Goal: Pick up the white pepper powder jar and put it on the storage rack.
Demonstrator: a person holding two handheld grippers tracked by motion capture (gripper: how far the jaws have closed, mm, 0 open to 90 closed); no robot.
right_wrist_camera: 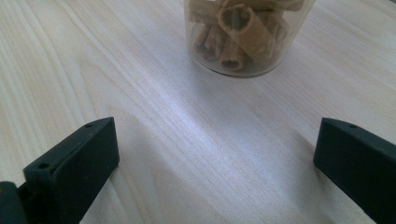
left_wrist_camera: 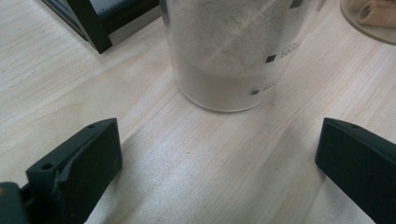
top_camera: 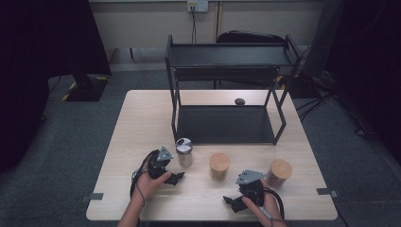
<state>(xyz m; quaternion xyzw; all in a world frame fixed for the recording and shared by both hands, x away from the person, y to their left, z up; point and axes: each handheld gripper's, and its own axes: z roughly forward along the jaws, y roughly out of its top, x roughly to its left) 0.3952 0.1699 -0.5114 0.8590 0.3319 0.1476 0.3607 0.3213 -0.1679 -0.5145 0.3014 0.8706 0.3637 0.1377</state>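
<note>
Three jars stand in a row on the wooden table (top_camera: 142, 123): a silver-lidded jar (top_camera: 184, 151) and two wooden-lidded jars (top_camera: 220, 165) (top_camera: 279, 171). My left gripper (top_camera: 176, 178) rests low on the table just in front of the silver-lidded jar, open. In the left gripper view the jar of white powder (left_wrist_camera: 224, 51) stands a short way beyond the open left gripper (left_wrist_camera: 219, 172). My right gripper (top_camera: 231, 200) lies near the front edge, open. In the right gripper view a clear jar of brown rolled sticks (right_wrist_camera: 243, 37) stands ahead of the open right gripper (right_wrist_camera: 215, 172), apart from it.
A black two-tier shelf rack (top_camera: 227, 124) stands at the back of the table, with a small dark object (top_camera: 239, 101) behind its lower shelf. Its leg (left_wrist_camera: 88, 23) is left of the powder jar. Another jar (left_wrist_camera: 373, 16) shows at the upper right.
</note>
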